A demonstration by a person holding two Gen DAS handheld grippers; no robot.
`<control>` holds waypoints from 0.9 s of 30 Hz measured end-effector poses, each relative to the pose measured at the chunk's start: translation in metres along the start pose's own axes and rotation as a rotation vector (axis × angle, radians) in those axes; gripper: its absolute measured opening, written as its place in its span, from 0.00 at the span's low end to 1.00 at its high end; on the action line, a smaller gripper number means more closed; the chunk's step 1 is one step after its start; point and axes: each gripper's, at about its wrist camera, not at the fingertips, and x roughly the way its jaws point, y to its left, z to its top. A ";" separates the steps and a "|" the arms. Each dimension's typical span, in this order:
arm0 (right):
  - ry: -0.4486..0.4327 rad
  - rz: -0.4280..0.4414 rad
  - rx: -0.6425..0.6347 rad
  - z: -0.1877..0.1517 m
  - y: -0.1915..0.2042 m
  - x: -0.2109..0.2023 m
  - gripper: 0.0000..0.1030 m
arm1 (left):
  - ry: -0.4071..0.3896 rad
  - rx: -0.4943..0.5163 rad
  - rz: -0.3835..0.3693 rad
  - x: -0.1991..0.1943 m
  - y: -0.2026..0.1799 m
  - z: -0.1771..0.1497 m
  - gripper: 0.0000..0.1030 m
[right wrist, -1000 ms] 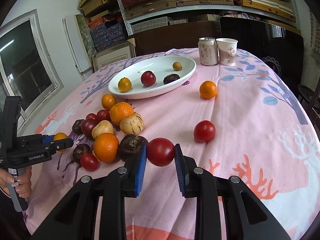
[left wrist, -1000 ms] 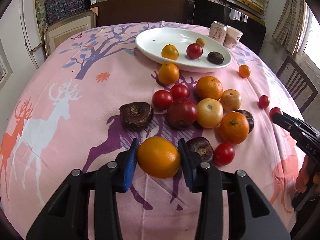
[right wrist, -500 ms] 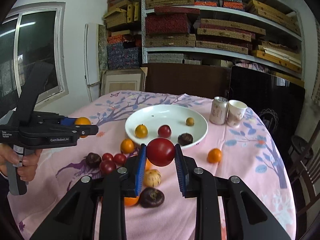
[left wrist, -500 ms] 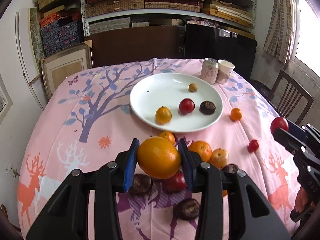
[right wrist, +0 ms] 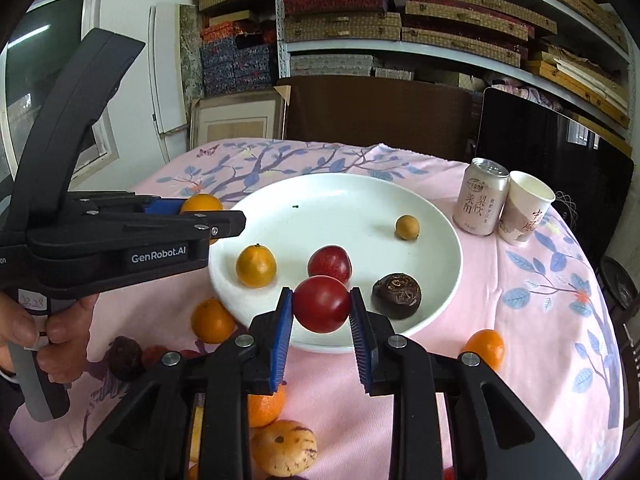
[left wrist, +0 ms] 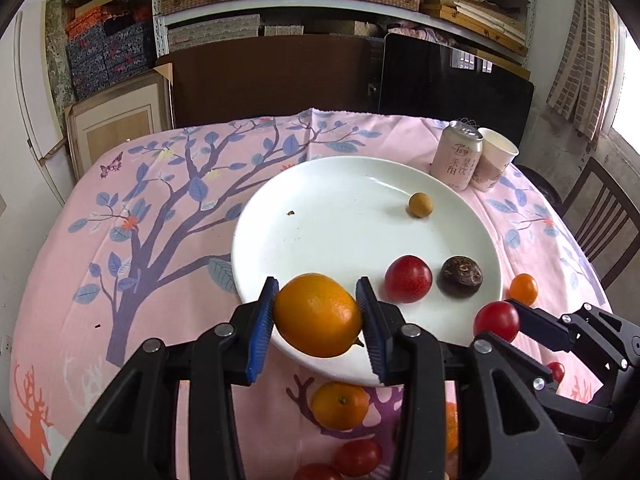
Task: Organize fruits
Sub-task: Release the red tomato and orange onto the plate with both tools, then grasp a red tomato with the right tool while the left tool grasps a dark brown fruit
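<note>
We hold the left gripper [left wrist: 318, 314] above the near rim of a round white plate [left wrist: 320, 216], its ribbed blue pads [left wrist: 262, 328] pressed to both sides of a smooth, slightly dimpled orange [left wrist: 318, 314]. Our right gripper [right wrist: 322, 304] sits over the plate's near edge too, its own ridged blue pads [right wrist: 280, 336] clamped on a glossy round red tomato [right wrist: 322, 304]. Both tools are matte black plastic with silver screw heads. The plate is glazed, shallow and wide, and lies on a pink cotton tablecloth [left wrist: 160, 240] printed with a purple tree, blue leaves and orange deer. On the plate we see a second red tomato [right wrist: 330, 264], a dark, wrinkled brown fruit [right wrist: 397, 295], a small tan ball-shaped fruit [right wrist: 407, 227] and a small orange citrus [right wrist: 256, 266]. A tiny dark speck [left wrist: 291, 213] lies on the bare glaze. Beyond the plate stand a pale pink drink can [left wrist: 458, 156] and a paper cup [left wrist: 494, 160], touching each other. On the cloth near the plate rest a loose mandarin [right wrist: 484, 348], another mandarin [right wrist: 212, 320] by the left edge, and lower down a pale, striped, speckled fruit [right wrist: 285, 453] among more fruit, partly hidden behind the gripper.
</note>
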 end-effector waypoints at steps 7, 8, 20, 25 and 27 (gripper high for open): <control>0.049 -0.044 -0.056 -0.002 0.009 0.027 0.59 | 0.038 -0.023 0.046 0.037 0.006 0.004 0.72; 0.040 -0.055 -0.057 -0.002 0.010 0.025 0.61 | 0.021 -0.038 0.065 0.035 0.008 0.004 0.77; 0.033 -0.077 0.133 -0.037 -0.030 -0.049 0.70 | -0.029 -0.018 0.092 -0.046 0.028 -0.035 0.79; 0.034 -0.112 0.155 -0.067 -0.040 -0.082 0.71 | -0.031 -0.030 0.086 -0.077 0.035 -0.069 0.80; 0.036 -0.127 0.161 -0.077 -0.041 -0.093 0.71 | -0.022 -0.026 0.083 -0.084 0.035 -0.082 0.81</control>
